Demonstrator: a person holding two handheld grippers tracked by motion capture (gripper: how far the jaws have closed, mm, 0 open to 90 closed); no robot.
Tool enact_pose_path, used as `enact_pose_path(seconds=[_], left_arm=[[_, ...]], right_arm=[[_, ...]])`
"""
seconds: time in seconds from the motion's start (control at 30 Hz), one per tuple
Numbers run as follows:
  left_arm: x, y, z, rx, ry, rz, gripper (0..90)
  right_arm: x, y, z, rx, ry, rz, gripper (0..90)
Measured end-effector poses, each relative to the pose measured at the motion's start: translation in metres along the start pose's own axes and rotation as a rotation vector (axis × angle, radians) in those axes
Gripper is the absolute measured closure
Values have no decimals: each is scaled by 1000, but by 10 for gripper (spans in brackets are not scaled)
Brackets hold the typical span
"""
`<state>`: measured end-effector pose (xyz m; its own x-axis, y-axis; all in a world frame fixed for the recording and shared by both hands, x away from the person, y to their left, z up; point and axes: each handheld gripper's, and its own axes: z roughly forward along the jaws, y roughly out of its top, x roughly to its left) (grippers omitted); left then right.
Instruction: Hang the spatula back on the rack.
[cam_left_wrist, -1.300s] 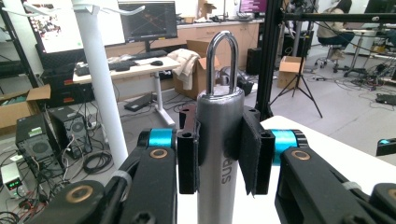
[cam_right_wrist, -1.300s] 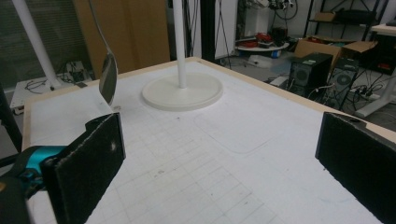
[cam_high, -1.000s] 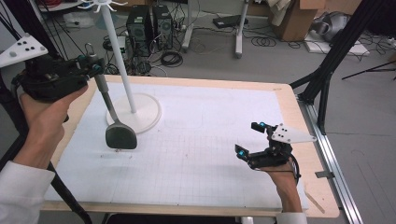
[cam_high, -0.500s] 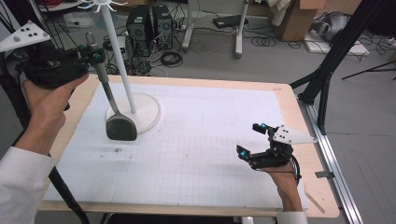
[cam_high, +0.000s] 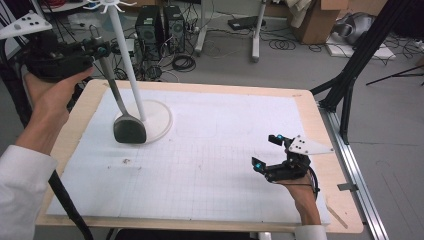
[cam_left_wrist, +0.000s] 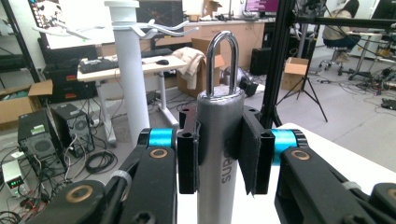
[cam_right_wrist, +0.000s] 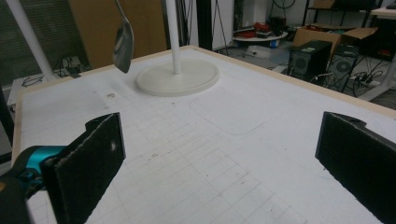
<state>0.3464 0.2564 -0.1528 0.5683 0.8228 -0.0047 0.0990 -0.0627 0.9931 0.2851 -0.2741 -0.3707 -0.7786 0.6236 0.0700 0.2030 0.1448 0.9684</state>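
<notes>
Your left gripper (cam_left_wrist: 218, 154) is clamped on the handle of the ladle (cam_high: 116, 102), just below its hanging loop (cam_left_wrist: 222, 63). Jaws narrow, pads flat on both sides of the shaft. In the high view the ladle hangs down at a slant, bowl end (cam_high: 129, 130) low over the edge of the stand's base (cam_high: 155, 120), beside the pole (cam_high: 127, 65); can't tell whether the bowl touches the base or hangs just clear.

Handling, as judged: metal, rigid, moderate weight, w/ most of the mass in the bowl, far from your grip. Expect it to swing or pivot between the pads if you turn fast. Polished handle looks slippery; the loop end gives little to stop a slide. The grip near the top suits hooking the loop onto the stand's hooks (cam_left_wrist: 159, 29), but keep the clamp firm and move slowly. Not fragile; a knock vs. the pole would rock the stand more than hurt the ladle.

Your right gripper (cam_high: 272, 152) rests low on the mat (cam_high: 225, 150), well apart from the stand, jaws wide, holding nothing. It's free to steady the base if req'd.
</notes>
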Motion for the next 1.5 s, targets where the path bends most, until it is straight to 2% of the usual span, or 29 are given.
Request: enact_pose_path(seconds=[0.23, 0.47, 0.67, 1.1, 1.5], left_arm=[[5, 9, 6, 13, 6, 20, 710], [12, 17, 13, 15, 7, 2, 710], [18, 17, 20, 28, 21, -3, 710], [25, 15, 32, 39, 17, -15, 710], [28, 22, 45, 59, 32, 1, 711]], right_arm=[[1, 0, 0, -10, 5, -2, 4], [2, 1, -2, -32, 2, 0, 4], [2, 1, -2, -34, -3, 0, 4], [1, -1, -5, -51, -7, 12, 4], [1, -2, -5, -48, -7, 12, 4]])
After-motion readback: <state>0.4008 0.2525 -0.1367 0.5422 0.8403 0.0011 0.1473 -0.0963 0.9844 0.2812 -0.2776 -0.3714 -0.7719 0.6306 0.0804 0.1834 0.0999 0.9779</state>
